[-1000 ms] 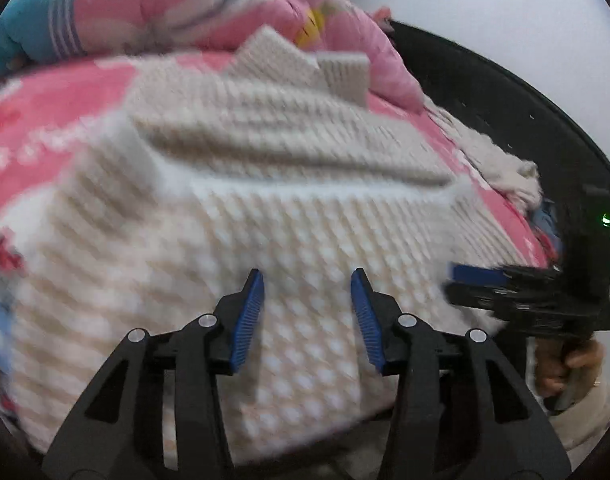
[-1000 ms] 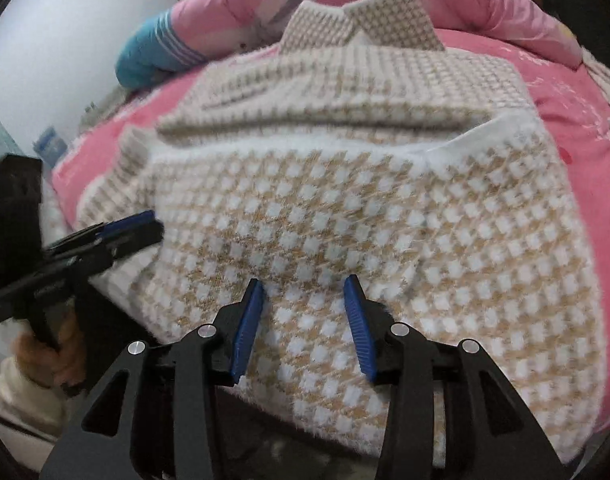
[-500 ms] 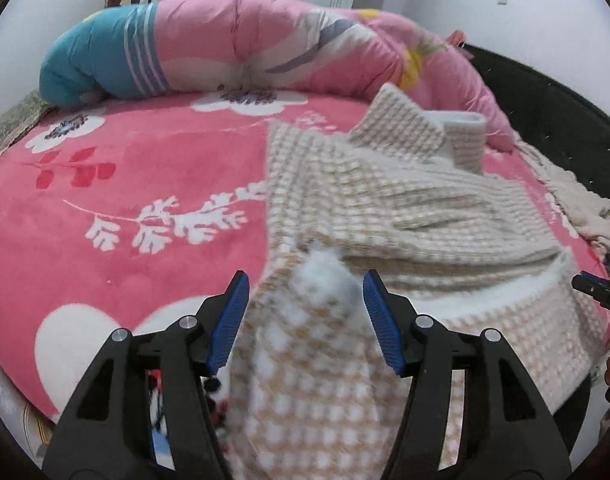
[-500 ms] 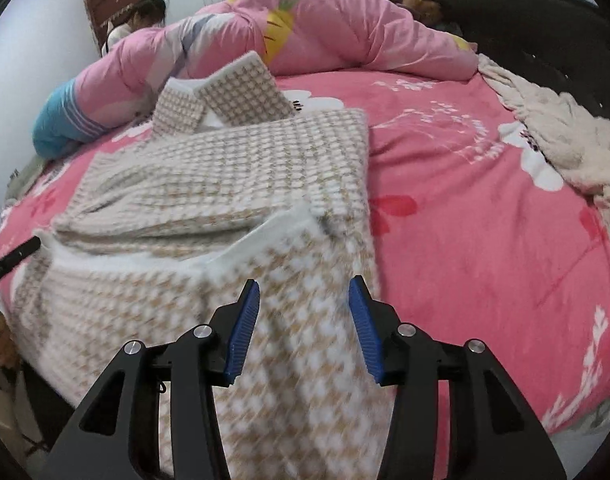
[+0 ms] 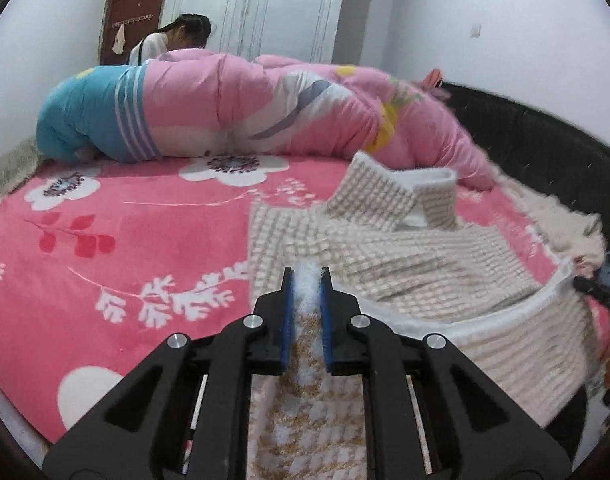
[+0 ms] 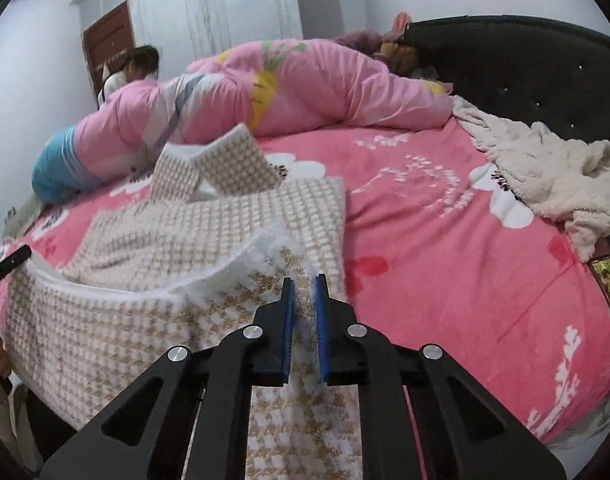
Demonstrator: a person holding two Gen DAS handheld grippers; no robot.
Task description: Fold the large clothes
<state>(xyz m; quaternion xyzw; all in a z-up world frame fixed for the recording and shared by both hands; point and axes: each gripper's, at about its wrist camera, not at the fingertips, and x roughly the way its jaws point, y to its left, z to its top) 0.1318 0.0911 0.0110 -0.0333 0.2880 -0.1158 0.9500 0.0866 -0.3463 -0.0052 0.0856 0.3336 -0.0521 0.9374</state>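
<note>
A large beige-and-white houndstooth sweater (image 5: 417, 256) lies on the pink floral bed (image 5: 137, 240), collar toward the duvet. My left gripper (image 5: 305, 276) is shut on the sweater's fluffy white hem at its left bottom corner. In the right wrist view my right gripper (image 6: 303, 282) is shut on the same sweater (image 6: 225, 232) at its right bottom corner. The hem between the two corners is lifted and hangs toward me. The right gripper's tip shows at the left wrist view's right edge (image 5: 597, 290).
A rolled pink and blue duvet (image 5: 233, 116) lies across the far side of the bed. A cream fleece garment (image 6: 545, 176) is heaped by the black headboard (image 6: 525, 64). A person (image 5: 177, 36) stands behind the duvet.
Both grippers swung out to the sweater's bottom corners and closed on the hem. The hem has lifted off the bed edge.
</note>
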